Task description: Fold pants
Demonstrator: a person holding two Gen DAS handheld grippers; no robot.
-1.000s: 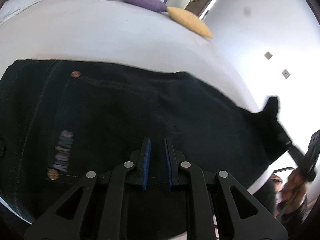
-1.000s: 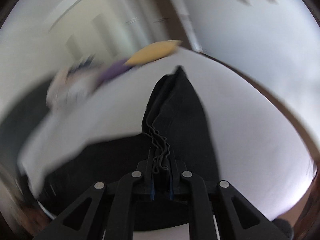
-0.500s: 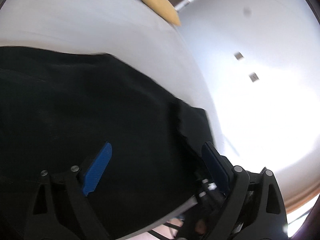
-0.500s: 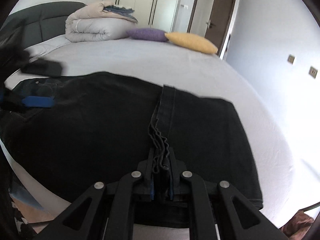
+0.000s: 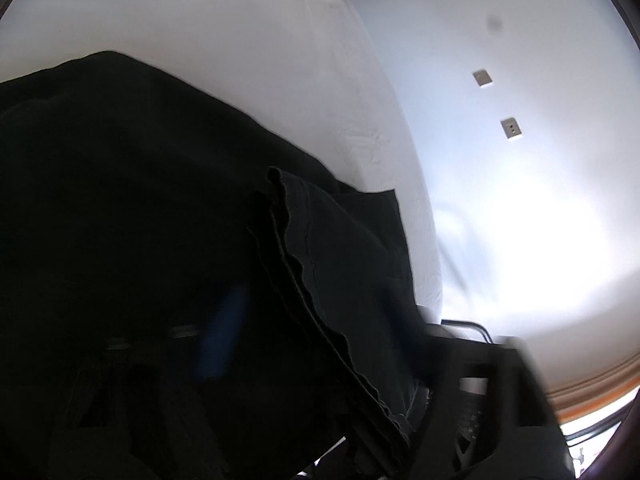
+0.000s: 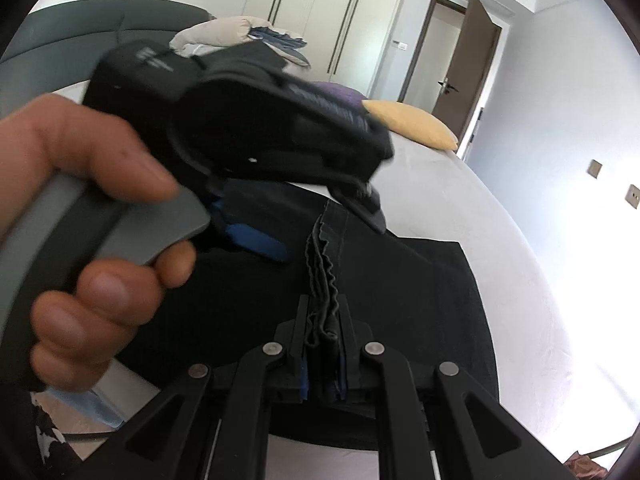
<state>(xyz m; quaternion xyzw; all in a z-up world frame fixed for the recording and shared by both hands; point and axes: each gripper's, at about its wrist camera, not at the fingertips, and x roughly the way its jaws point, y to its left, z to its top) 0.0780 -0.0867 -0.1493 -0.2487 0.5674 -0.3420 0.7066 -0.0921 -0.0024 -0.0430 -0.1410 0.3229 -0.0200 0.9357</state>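
Note:
Black pants lie spread on the pale bed. My right gripper is shut on a bunched stack of leg hems near the bed's front edge. In the right wrist view a hand holds my left gripper just above the same hems, further along them. Its blue pad stands on one side and the other finger on the far side. Its jaws are closing with the hem stack between them, and a gap still shows. In its own view my left gripper is badly blurred.
A yellow pillow and a purple pillow lie at the far side, with a folded duvet behind. Beyond are wardrobe doors and an open door. The bed's right edge faces a wall with sockets.
My left gripper let go of the waist end, opened wide, swung right to the hems and has narrowed again. My right gripper rolled upright and kept its hold.

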